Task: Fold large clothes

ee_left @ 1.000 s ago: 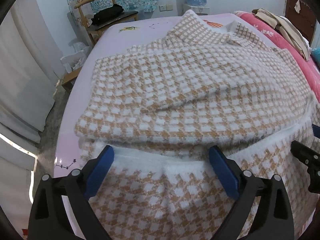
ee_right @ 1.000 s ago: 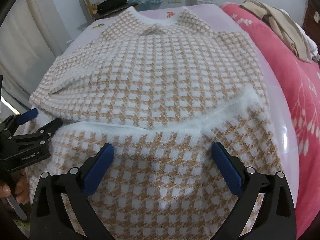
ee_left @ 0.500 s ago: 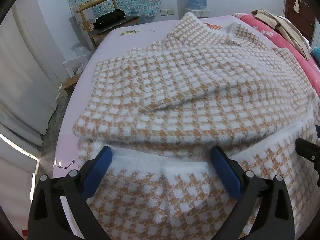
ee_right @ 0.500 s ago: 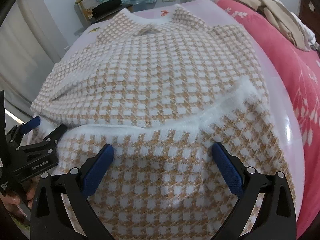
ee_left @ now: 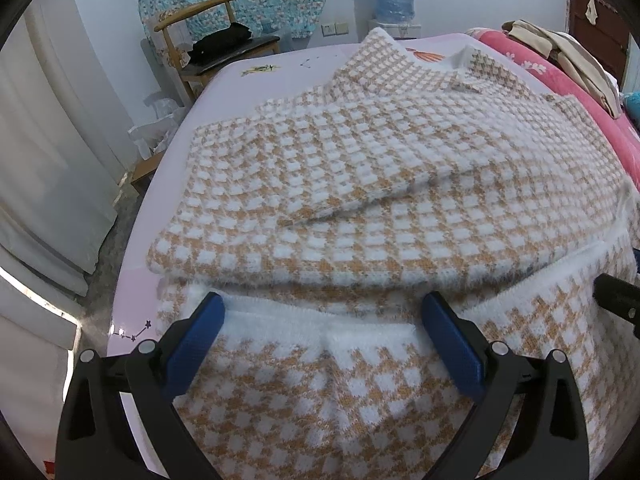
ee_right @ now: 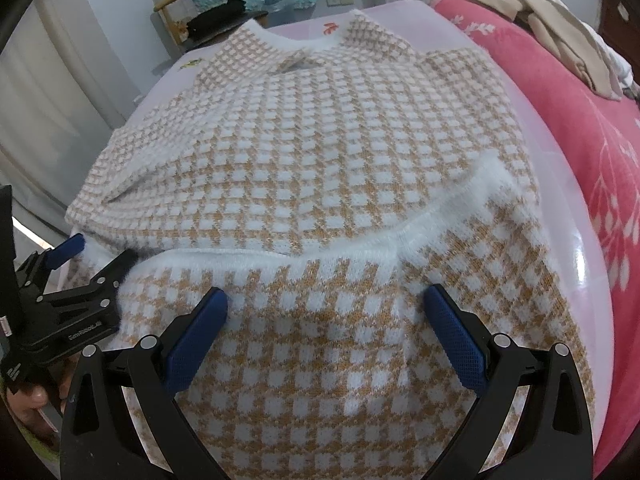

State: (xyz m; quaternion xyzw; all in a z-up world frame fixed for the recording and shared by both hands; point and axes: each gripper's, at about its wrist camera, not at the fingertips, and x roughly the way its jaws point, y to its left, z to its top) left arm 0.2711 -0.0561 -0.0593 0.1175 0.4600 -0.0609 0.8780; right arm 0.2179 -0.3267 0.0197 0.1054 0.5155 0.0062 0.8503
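A tan-and-white houndstooth sweater [ee_left: 400, 184] lies spread on the lilac bed [ee_left: 248, 92], collar at the far end. Its lower part is folded up over the body, and the fluffy white hem band [ee_right: 420, 220] runs across the middle. A sleeve is folded across the chest. My left gripper [ee_left: 320, 308] hangs open over the folded part, near the hem band at the sweater's left side. My right gripper [ee_right: 326, 296] stands open over the same fold further right. Each gripper shows in the other's view: the left gripper [ee_right: 100, 254] and a black part of the right gripper [ee_left: 616, 300]. Neither grips the cloth.
A pink flowered blanket [ee_right: 592, 128] with beige clothes [ee_right: 560, 32] on it covers the bed's right side. Beyond the far-left corner stands a wooden chair [ee_left: 208, 40] with dark cloth on it. A water bottle [ee_left: 394, 0] stands by the back wall. White curtains [ee_left: 44, 160] hang left.
Both grippers stay open over the folded sweater. The left view has tipped up slightly, showing more of the far wall. The sweater has not visibly moved.
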